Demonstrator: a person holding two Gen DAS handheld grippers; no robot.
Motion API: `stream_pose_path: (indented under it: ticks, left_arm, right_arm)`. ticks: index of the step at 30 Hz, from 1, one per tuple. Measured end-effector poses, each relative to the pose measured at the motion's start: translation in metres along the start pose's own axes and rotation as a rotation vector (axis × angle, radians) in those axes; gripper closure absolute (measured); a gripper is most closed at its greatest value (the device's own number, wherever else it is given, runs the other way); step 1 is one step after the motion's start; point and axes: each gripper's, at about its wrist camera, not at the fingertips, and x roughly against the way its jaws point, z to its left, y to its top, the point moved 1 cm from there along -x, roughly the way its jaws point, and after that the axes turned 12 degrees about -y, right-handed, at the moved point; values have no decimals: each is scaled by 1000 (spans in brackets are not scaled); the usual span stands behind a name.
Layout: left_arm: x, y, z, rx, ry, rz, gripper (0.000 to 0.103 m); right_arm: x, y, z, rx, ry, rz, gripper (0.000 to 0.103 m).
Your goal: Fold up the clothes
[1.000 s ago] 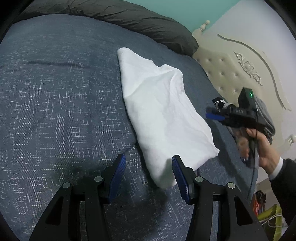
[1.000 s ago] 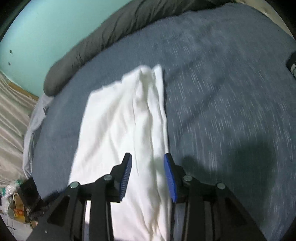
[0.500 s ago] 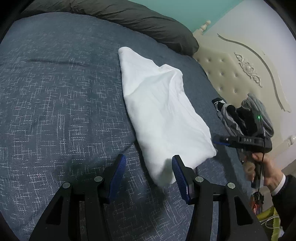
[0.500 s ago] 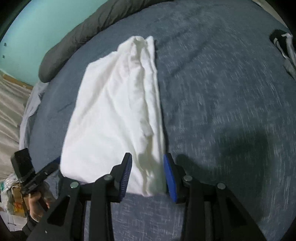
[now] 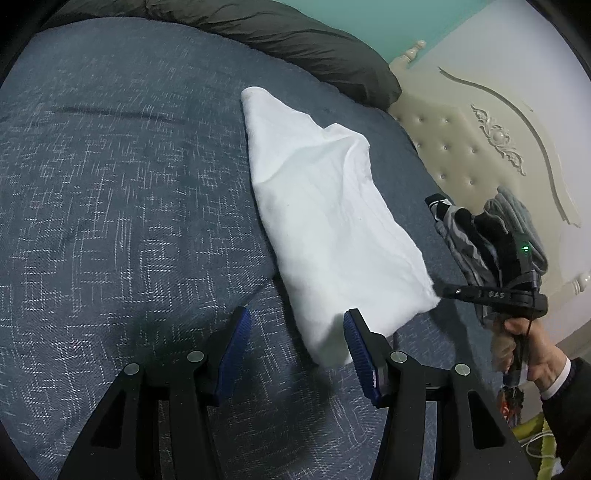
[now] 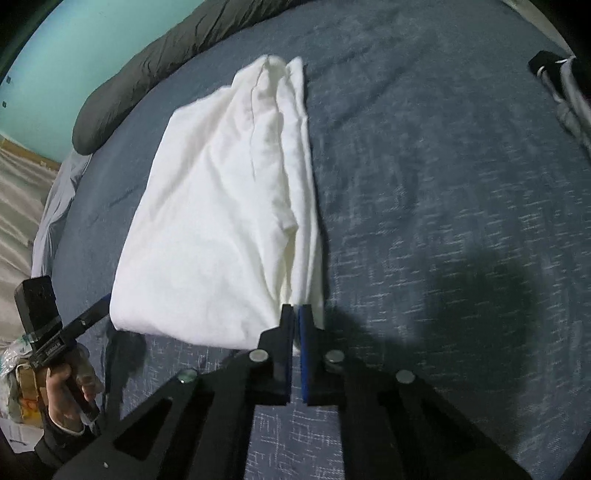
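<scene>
A white garment (image 5: pixel 328 218) lies folded into a long strip on the dark blue bedspread (image 5: pixel 110 192). My left gripper (image 5: pixel 295 343) is open, its right finger beside the garment's near corner. In the right wrist view the same garment (image 6: pixel 221 206) lies lengthwise, and my right gripper (image 6: pixel 295 314) is shut on its near right corner. The right gripper also shows in the left wrist view (image 5: pixel 454 291), at the garment's other near corner. The left gripper shows in the right wrist view (image 6: pixel 99 306) by the near left corner.
A dark grey rolled duvet (image 5: pixel 295 33) lies along the far edge of the bed. A cream tufted headboard (image 5: pixel 480 147) stands at the right. A pile of grey and black clothes (image 5: pixel 472 236) lies by the headboard, and also shows in the right wrist view (image 6: pixel 565 85).
My right gripper drew back along the garment to its near right corner and shut on it. My left gripper stayed open by the other near corner.
</scene>
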Motion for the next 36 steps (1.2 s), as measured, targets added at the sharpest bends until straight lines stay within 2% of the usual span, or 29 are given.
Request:
stream_pose_path:
  ticks: [3, 12, 16, 23, 30, 36]
  left_arm:
    - [0, 0, 2, 5, -1, 1, 46]
    - [-1, 2, -1, 11, -9, 5, 46]
    - [-14, 2, -3, -24, 22, 40, 46]
    - [1, 5, -2, -4, 20, 20, 45]
    - [5, -24, -15, -65, 121, 106, 45]
    - [-13, -37, -26, -111, 201, 107, 45]
  right_arm:
    - [12, -1, -4, -7, -6, -30, 101]
    - [-7, -7, -6, -28, -32, 1, 102]
    - [-12, -9, -6, -48, -33, 8, 102]
    - [-6, -8, -7, -83, 21, -12, 101]
    - [3, -9, -2, -128, 61, -69, 99]
    - [-3, -20, -4, -243, 120, -91, 98]
